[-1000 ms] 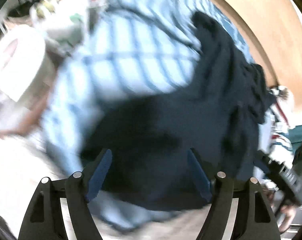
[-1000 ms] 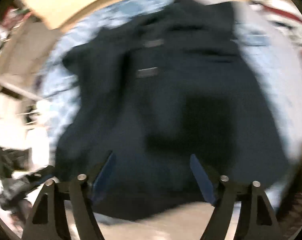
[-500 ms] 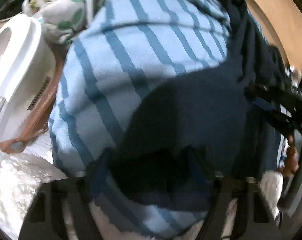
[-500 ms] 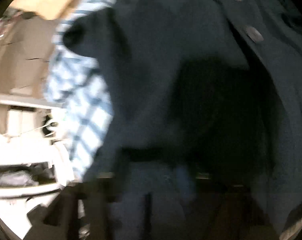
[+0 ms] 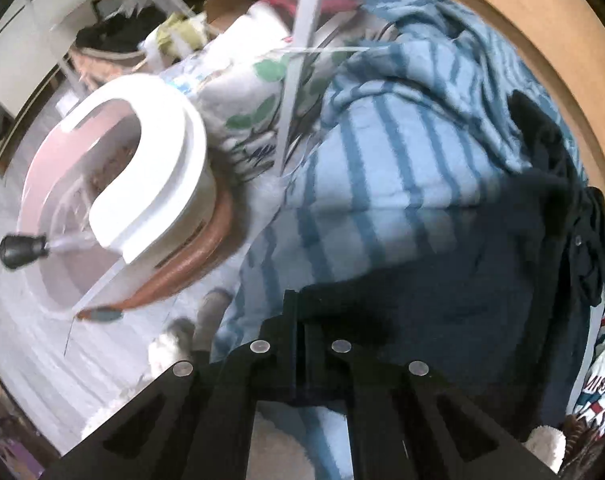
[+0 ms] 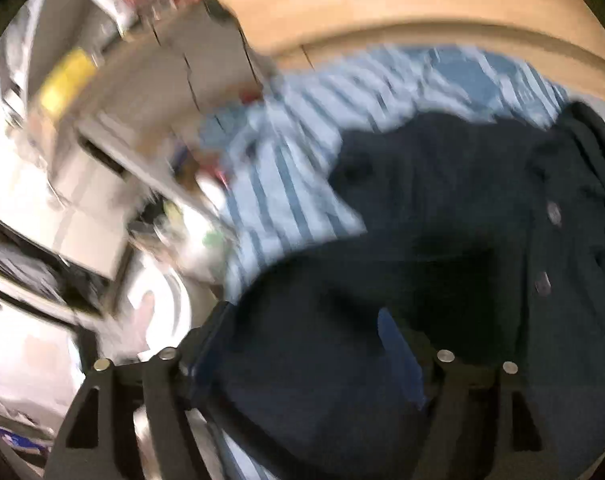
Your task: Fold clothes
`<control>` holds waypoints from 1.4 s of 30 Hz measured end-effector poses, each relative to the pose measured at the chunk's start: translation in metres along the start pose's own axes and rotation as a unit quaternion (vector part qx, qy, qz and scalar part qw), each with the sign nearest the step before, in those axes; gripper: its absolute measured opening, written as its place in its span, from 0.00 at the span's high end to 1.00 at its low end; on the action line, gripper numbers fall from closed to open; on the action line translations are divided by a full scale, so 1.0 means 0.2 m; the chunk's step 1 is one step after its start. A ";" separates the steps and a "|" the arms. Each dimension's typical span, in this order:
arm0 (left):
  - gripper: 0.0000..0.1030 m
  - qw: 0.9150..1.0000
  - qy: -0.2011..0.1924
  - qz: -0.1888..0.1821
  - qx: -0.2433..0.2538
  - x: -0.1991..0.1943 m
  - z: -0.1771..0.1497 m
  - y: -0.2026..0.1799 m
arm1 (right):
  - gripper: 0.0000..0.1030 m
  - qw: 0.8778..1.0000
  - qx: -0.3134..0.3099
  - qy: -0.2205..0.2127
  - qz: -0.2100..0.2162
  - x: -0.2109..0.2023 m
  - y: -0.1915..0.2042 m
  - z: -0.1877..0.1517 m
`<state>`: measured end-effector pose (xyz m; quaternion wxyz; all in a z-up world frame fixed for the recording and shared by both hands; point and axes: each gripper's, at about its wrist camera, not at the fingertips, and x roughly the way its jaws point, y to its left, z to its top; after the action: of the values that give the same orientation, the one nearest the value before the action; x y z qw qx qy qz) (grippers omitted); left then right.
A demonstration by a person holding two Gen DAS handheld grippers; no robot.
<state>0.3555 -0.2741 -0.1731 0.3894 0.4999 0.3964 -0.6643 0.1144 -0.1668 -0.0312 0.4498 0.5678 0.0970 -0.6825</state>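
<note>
Blue-striped blanket [image 5: 402, 184] under dark garment [image 5: 482, 300]; left gripper [image 5: 300, 320] together, right gripper [image 6: 302, 332] apart.

My left camera rides behind my left claw [image 5: 300, 312] and looks steeply down along its fingers, close over the dark garment [image 5: 462, 300] and the striped blanket [image 5: 382, 184]; a white seat [image 5: 142, 168] fills its left side. My right camera sits the same way behind my right claw [image 6: 302, 344], tilted less steeply, just as near, and blurred. Both views share the dark garment, the striped blanket beneath it and the wooden board [image 6: 382, 4] curving along the far edge.
</note>
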 end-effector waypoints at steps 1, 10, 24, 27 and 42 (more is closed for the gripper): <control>0.98 1.000 0.003 0.002 0.001 0.00 -0.02 0.00 | 0.26 1.000 0.005 0.024 -0.013 0.02 -0.03 -0.07; 0.98 0.999 0.022 0.012 -0.027 -0.03 -0.10 0.16 | 0.25 0.978 -0.049 0.196 -0.057 0.48 -0.01 -0.73; 0.98 0.998 0.017 -0.052 -0.018 -0.25 -0.17 0.22 | 0.29 0.987 0.141 0.078 0.015 0.06 -0.43 -0.56; 0.98 0.998 0.018 -0.056 -0.021 -0.23 -0.17 0.19 | 0.27 0.971 0.202 0.002 -0.127 -0.14 -0.73 -0.47; 0.98 0.992 0.048 -0.114 -0.038 -0.20 -0.21 0.20 | 0.34 0.967 0.240 0.049 0.067 0.08 -0.80 -0.50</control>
<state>0.4142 -0.2460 -0.1479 0.3101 0.4680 0.4941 -0.6639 0.0670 -0.0181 -0.1383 0.3396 0.6975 -0.0861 -0.6251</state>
